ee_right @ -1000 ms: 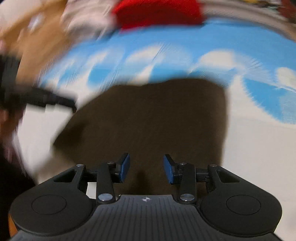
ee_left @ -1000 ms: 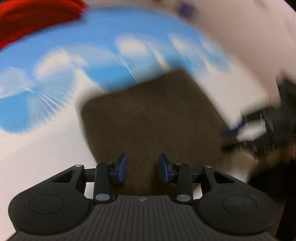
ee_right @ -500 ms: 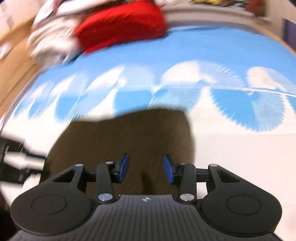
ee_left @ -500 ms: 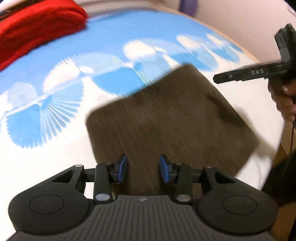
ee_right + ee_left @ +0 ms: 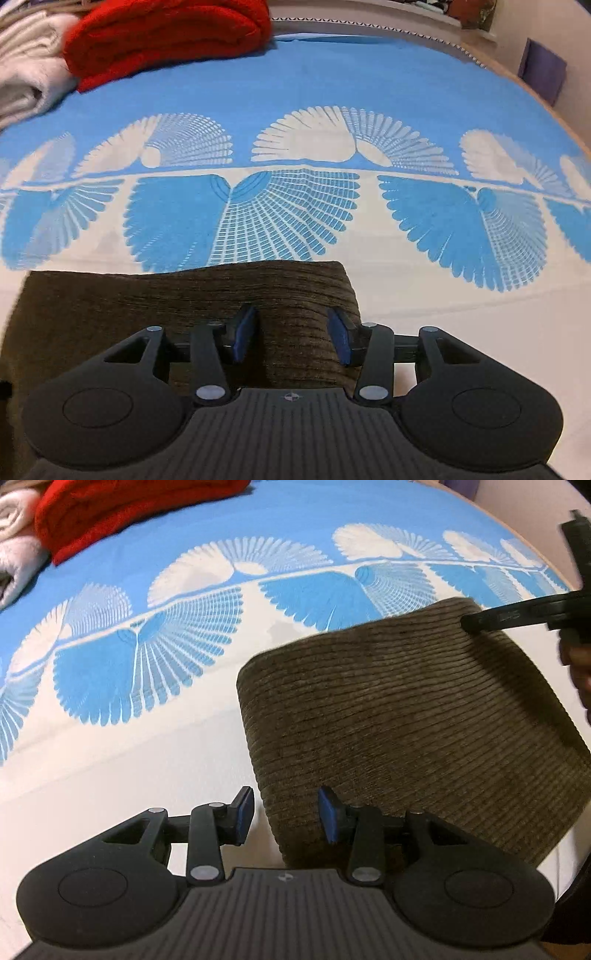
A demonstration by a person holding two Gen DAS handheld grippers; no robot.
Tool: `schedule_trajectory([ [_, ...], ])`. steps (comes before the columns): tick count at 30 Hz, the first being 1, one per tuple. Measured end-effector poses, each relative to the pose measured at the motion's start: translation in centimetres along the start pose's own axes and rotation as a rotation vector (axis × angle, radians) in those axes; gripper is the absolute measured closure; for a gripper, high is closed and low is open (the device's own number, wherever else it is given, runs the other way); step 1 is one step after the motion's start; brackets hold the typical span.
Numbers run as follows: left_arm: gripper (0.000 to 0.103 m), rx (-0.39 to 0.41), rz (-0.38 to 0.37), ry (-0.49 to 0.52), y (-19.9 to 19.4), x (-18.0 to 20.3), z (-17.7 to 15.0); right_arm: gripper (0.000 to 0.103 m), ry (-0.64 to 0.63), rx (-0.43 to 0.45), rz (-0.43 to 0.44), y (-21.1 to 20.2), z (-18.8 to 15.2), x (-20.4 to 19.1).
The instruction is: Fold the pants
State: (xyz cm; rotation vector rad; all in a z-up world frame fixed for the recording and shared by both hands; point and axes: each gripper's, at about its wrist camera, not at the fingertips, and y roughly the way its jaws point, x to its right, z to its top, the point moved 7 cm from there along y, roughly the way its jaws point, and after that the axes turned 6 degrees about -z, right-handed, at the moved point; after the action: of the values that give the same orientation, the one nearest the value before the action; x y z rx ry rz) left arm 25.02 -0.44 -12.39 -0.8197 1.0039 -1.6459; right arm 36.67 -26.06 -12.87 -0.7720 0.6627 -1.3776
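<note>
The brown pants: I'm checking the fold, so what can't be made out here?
- Pants, left wrist view: near edge hidden behind left gripper; right side cut off by the frame.
- Right wrist view: near edge behind right gripper, jaws opening; layers unreadable.

One folded brown pants (image 5: 406,720), one red blanket (image 5: 170,33), one white blanket (image 5: 26,74), two tools.

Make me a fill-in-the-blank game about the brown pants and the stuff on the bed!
1. The folded pants are ____ in colour.
2. The sheet under them is white and ____.
3. The folded blanket at the far end of the bed is ____.
4. The left gripper holds nothing; its jaws are ____.

Missing words: brown; blue; red; open
</note>
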Motion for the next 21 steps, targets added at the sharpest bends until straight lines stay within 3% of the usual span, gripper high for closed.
schedule_trajectory([
  [3, 0.060, 0.039, -0.001, 0.005, -1.5, 0.2, 0.3, 0.057, 0.003, -0.001, -0.023, 0.3, 0.1, -0.3],
  [6, 0.060, 0.095, -0.064, 0.009, -3.1, 0.7, 0.6, 0.057, 0.025, 0.000, -0.020, -0.2, 0.1, 0.0],
  [8, 0.060, 0.078, -0.118, 0.038, -3.2, 1.5, 0.3, 0.056, 0.036, 0.014, -0.013, -1.2, 0.1, 0.2],
  [9, 0.060, 0.031, -0.133, 0.075, -2.4, 2.1, -0.3, 0.056, 0.034, 0.028, -0.008, -1.9, 0.2, 0.3],
  [11, 0.055, -0.007, -0.068, 0.156, -1.3, 2.8, -1.4, 0.055, 0.006, 0.085, -0.007, -3.8, 0.4, 0.3],
  [15, 0.051, 0.057, -0.027, 0.177, -2.9, 3.7, -0.5, 0.051, -0.009, 0.169, 0.006, -7.8, 0.1, 0.8],
  [18, 0.026, 0.148, -0.015, 0.160, -5.1, 4.0, 0.0, 0.046, 0.029, 0.197, 0.039, -11.3, -0.4, 1.7],
  [21, 0.022, 0.173, 0.026, 0.142, -6.3, 4.2, 0.3, 0.030, 0.081, 0.251, 0.073, -15.8, -1.1, 2.5],
])
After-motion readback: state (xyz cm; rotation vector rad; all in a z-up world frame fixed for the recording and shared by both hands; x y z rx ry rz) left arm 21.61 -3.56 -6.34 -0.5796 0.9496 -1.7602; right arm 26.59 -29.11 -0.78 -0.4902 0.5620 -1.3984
